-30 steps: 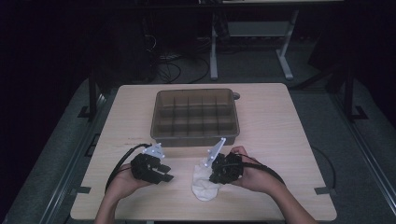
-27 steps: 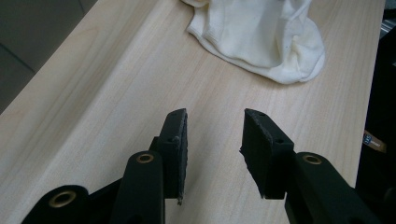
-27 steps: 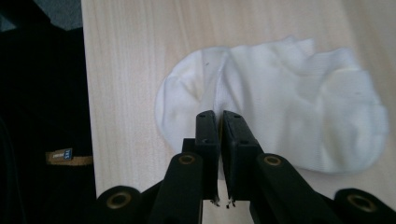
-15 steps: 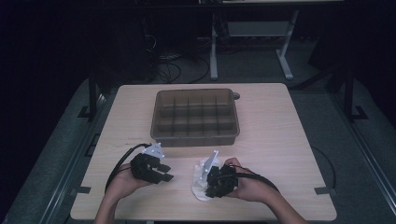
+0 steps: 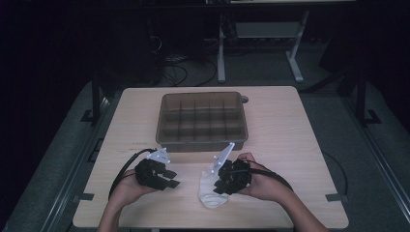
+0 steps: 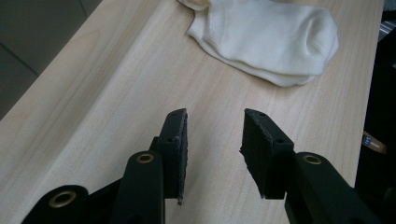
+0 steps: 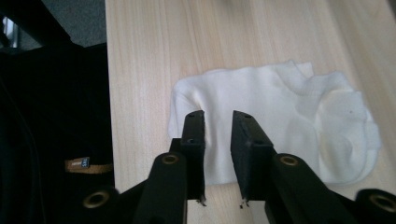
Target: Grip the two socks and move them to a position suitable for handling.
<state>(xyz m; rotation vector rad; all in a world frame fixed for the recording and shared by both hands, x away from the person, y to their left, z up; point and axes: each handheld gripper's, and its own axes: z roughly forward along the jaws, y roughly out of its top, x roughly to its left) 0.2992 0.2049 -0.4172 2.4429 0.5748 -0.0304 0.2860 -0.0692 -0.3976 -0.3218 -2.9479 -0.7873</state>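
One white sock (image 5: 209, 189) lies near the table's (image 5: 300, 145) front edge; one divided bin (image 5: 202, 121) sits behind. The right gripper (image 7: 218, 122), jaws just opening narrowly, hovers over the sock; the left gripper (image 6: 214, 122) is half-open, empty.

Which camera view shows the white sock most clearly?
The right gripper view: the white sock lies whole and close. The left gripper view cuts off its top edge, and in the high view it is small, partly covered by the right claw.

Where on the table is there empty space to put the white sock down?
Bare wood lies to the right of the divided tray, out to the table edge, and a narrower strip lies to its left. The near edge is crowded: the left tongs, the sock and the right tongs sit close together there.
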